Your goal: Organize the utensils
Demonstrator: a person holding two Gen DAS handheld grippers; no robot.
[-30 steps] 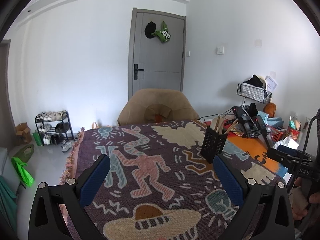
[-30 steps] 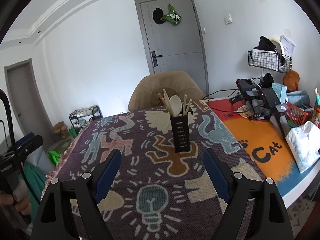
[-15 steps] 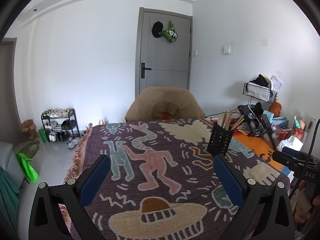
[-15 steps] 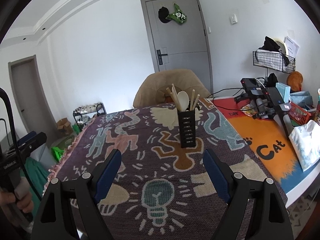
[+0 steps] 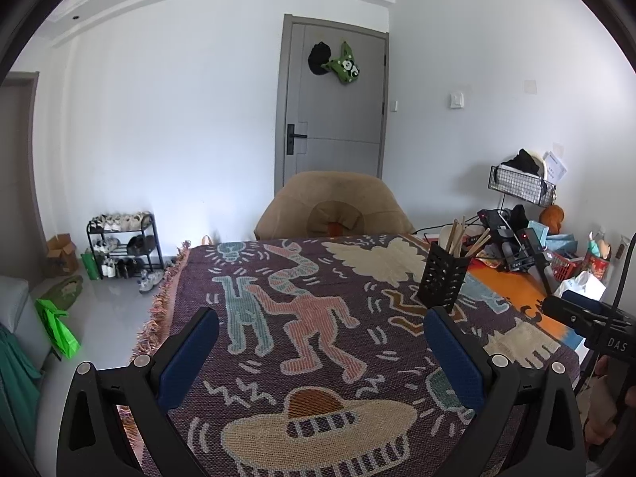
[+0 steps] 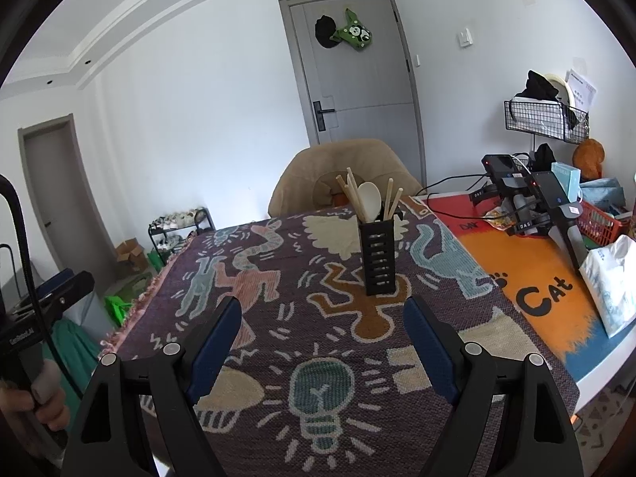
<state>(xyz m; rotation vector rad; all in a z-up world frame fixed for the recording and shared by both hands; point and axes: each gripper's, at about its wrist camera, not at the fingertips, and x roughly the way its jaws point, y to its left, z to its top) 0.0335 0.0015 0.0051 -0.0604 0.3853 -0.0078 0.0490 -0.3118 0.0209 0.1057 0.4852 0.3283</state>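
A black slotted utensil holder (image 6: 377, 259) stands upright on the patterned tablecloth (image 6: 326, 342), holding wooden chopsticks (image 6: 352, 194) and a pale spoon (image 6: 369, 198). It also shows in the left wrist view (image 5: 444, 277), at the right. My right gripper (image 6: 322, 318) is open and empty, a short way in front of the holder. My left gripper (image 5: 321, 328) is open and empty over the cloth, to the left of the holder. No loose utensils show on the cloth.
A tan chair (image 6: 346, 175) stands at the table's far edge. At the right, an orange mat (image 6: 528, 278) carries black devices (image 6: 528, 198), a red basket (image 6: 600, 222) and a white bag (image 6: 612, 282). A shoe rack (image 5: 123, 246) stands on the floor at the left.
Both grippers have drawn back and tilted slightly, so the holder sits a little farther off and more to the right in each view. Both stay open and empty.
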